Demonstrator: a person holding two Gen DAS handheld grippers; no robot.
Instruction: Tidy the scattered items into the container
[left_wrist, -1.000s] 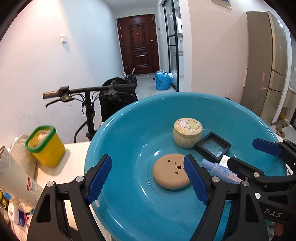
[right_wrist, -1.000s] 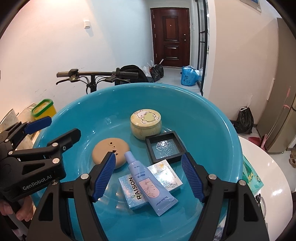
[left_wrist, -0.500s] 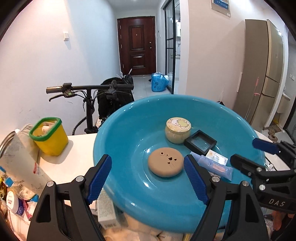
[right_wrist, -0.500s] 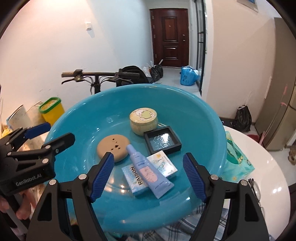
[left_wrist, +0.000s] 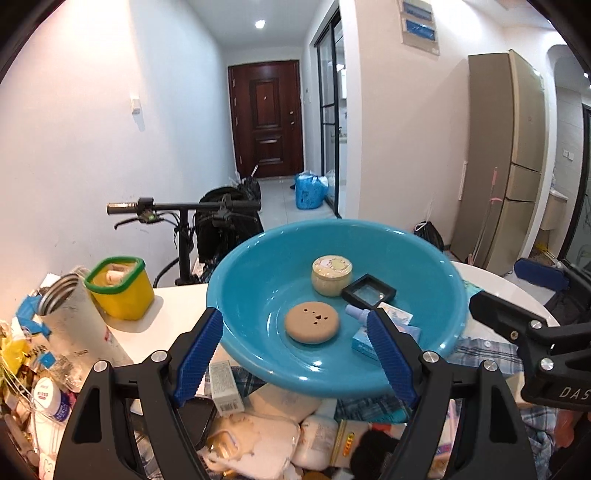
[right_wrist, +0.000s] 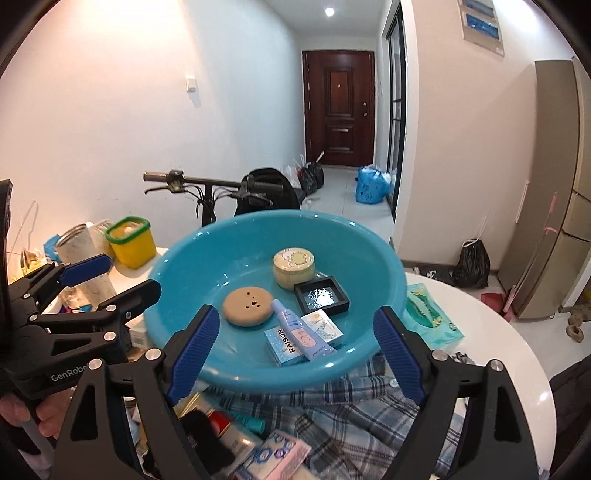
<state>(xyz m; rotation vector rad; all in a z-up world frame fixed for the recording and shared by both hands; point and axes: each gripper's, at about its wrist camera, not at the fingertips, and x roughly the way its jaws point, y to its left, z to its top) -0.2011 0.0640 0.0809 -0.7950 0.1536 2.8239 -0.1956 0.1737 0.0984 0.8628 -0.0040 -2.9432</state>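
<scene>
Basin (right_wrist: 173, 258) of teal plastic rests on the clutter and plaid cloth (right_wrist: 354, 406), already holding a tube (right_wrist: 301, 334) and tin (right_wrist: 294, 267). My left gripper (left_wrist: 295, 354) and right gripper (right_wrist: 295, 350) hang released, empty. Nudging its rim could tip it.

Open air above the teal basin (right_wrist: 177, 269) — clutter (left_wrist: 280, 424) crowds the table beneath its near rim.

Both wrist cams sit above the worktop's near edge, facing the hallway door; left cam looks from the left. Shared: teal basin (left_wrist: 255, 280) (right_wrist: 177, 273), mid-range.
</scene>
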